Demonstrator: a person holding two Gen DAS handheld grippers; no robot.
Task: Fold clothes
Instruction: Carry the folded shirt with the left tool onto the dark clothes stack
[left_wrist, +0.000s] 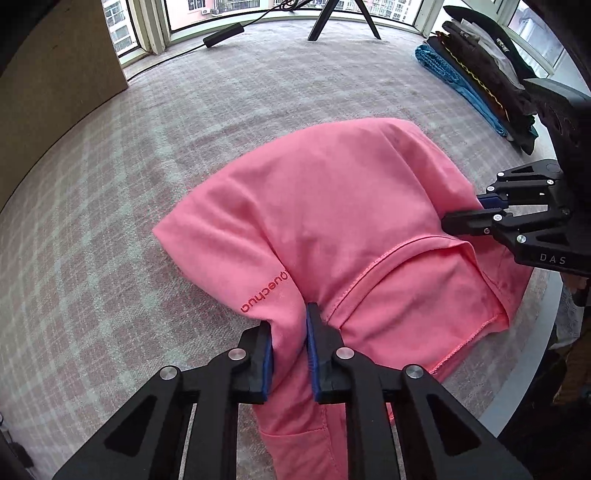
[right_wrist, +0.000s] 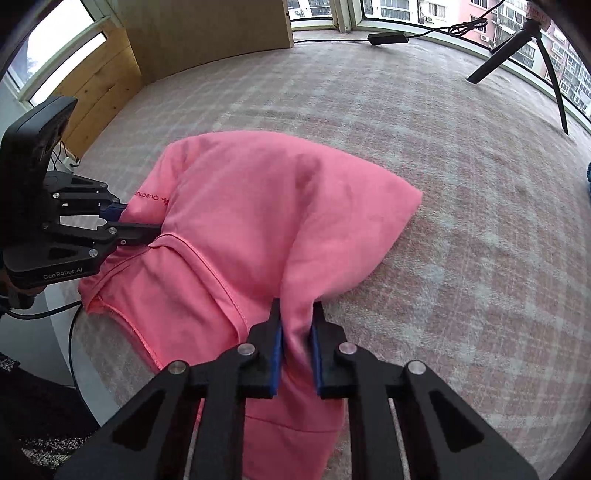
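A pink garment (left_wrist: 332, 203) (right_wrist: 258, 206) with a red logo on one side lies bunched on the checked table cover, its hem folded over toward me. My left gripper (left_wrist: 289, 318) is shut on a pinch of the fabric at the logo side; the blue pads press the cloth from both sides. My right gripper (right_wrist: 296, 310) is shut on the opposite side of the garment in the same way. Each gripper shows in the other's view, the right gripper (left_wrist: 461, 211) and the left gripper (right_wrist: 142, 223), both clamped on the cloth's edge. The fabric between them is lifted and slack.
A pile of folded clothes (left_wrist: 476, 81) sits at the far right of the table. Tripod legs (left_wrist: 343, 18) (right_wrist: 535, 48) and a black power adapter (left_wrist: 223, 35) (right_wrist: 388, 37) stand by the windows. A brown board (left_wrist: 55, 74) (right_wrist: 207, 33) leans at the far left. The table's rounded near edge (left_wrist: 535, 350) is close.
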